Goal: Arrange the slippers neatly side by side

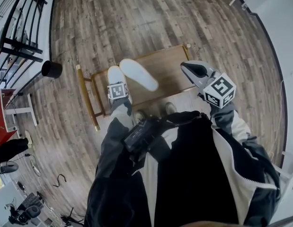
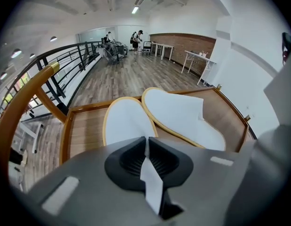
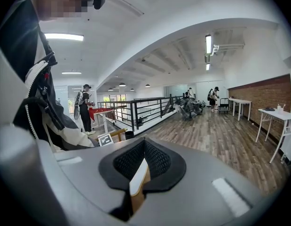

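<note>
One gripped slipper [image 2: 127, 125], one loose slipper [image 2: 176, 112], one rack [image 2: 86, 132].

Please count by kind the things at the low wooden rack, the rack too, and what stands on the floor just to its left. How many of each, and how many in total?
White slippers: 2
Wooden rack: 1
Black bucket: 1
Total: 4
</note>
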Demonstrator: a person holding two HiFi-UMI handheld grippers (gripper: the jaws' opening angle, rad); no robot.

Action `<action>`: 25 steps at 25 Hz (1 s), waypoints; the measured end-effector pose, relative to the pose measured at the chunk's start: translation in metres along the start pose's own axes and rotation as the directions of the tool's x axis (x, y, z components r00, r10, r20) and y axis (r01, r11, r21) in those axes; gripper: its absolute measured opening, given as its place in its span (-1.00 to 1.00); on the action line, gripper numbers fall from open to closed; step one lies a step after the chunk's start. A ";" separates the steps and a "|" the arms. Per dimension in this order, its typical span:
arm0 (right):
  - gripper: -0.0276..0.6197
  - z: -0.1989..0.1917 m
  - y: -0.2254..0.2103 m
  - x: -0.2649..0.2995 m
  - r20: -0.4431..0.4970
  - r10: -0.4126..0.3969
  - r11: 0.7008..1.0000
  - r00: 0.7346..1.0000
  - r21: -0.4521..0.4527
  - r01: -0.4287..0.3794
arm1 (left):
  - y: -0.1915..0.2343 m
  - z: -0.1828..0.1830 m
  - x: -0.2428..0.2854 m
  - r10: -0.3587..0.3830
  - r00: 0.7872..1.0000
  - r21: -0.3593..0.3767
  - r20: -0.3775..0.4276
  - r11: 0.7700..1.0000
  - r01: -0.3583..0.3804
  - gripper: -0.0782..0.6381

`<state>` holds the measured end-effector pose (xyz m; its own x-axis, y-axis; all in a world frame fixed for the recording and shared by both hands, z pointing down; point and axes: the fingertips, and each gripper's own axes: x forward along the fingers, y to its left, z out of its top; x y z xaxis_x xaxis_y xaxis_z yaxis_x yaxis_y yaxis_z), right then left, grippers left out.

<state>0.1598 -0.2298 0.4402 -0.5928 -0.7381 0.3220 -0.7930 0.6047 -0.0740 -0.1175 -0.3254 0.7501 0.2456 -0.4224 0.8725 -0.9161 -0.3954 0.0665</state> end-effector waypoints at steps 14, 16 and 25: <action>-0.90 0.006 0.015 0.023 0.003 0.099 0.995 0.995 -0.021 -0.099 | 0.000 0.016 -0.041 0.013 0.990 -0.027 0.139 1.000 -0.009 -0.70; -0.90 0.006 0.021 0.027 0.003 0.116 0.993 0.993 -0.026 -0.116 | 0.000 0.022 -0.054 0.020 0.983 -0.013 0.182 1.000 -0.018 -0.70; -0.90 0.008 0.034 0.043 0.002 0.176 0.984 0.984 -0.035 -0.175 | -0.018 0.070 -0.139 0.016 0.917 -0.003 0.399 1.000 -0.017 -0.70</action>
<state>0.1063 -0.2436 0.4436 -0.7231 -0.6211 0.3022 -0.6714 0.7348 -0.0964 -0.1126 -0.3167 0.5941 0.3366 -0.7188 0.6083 -0.9209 -0.3861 0.0534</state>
